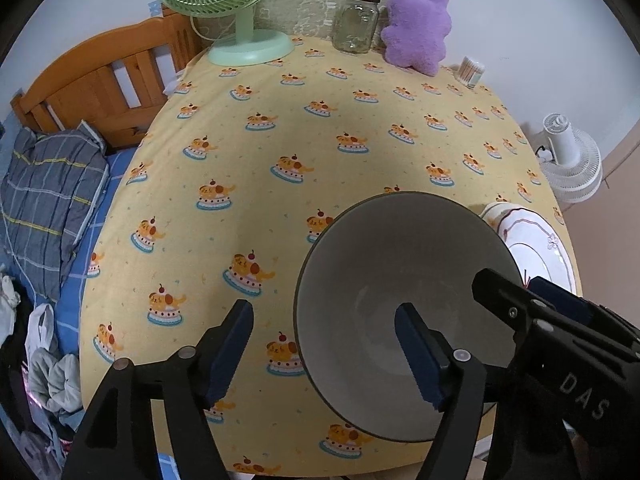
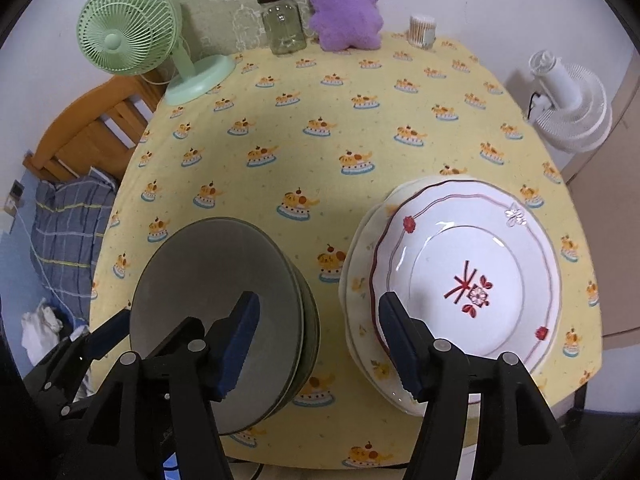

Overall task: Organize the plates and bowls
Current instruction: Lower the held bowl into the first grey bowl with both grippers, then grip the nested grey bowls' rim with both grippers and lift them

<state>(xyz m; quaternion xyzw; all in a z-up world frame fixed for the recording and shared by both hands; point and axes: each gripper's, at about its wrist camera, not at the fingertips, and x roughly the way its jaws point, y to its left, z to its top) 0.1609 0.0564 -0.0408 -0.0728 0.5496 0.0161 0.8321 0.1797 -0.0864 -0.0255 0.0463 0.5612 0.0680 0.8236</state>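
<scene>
A grey bowl sits near the front of the yellow tablecloth; in the right wrist view it tops a stack of grey bowls. My left gripper is open and straddles its left rim, with the right finger over the inside. A white plate with red flowers lies on cream plates to the right of the bowls. My right gripper is open, one finger before the bowls and the other at the plate's left rim. Neither gripper presses on anything.
Along the table's far edge stand a green fan, a glass jar, a purple plush toy and a cotton-swab pot. A white fan is off to the right, and a wooden bed with a pillow to the left.
</scene>
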